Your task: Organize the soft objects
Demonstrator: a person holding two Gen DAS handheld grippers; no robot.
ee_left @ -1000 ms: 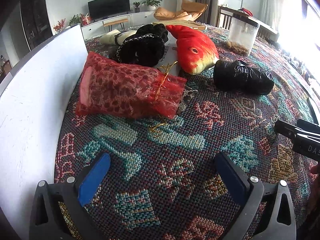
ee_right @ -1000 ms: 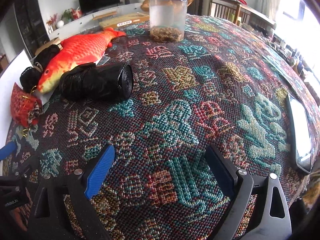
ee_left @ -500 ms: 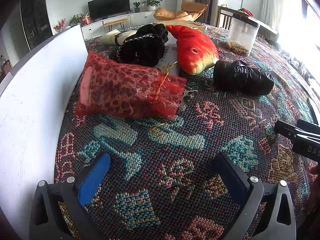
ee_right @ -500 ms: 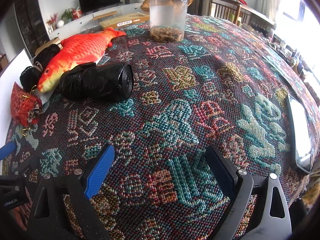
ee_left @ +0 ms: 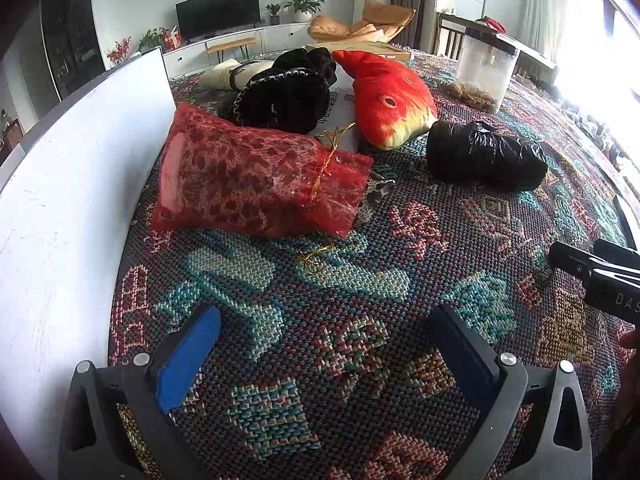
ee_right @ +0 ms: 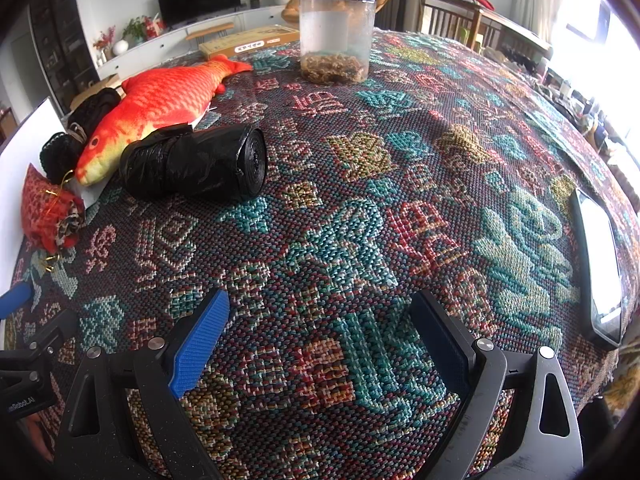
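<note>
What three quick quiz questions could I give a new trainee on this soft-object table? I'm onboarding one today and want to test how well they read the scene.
1. True or false: the left gripper is shut on the red mesh pouch.
2. Which item lies directly beside the plush fish's head? A) black roll of bin bags B) clear jar C) phone
3. Fill in: the clear jar has a ____ lid.

Key:
1. False. Its jaws are open, with only the woven tablecloth between them.
2. A
3. black
</note>
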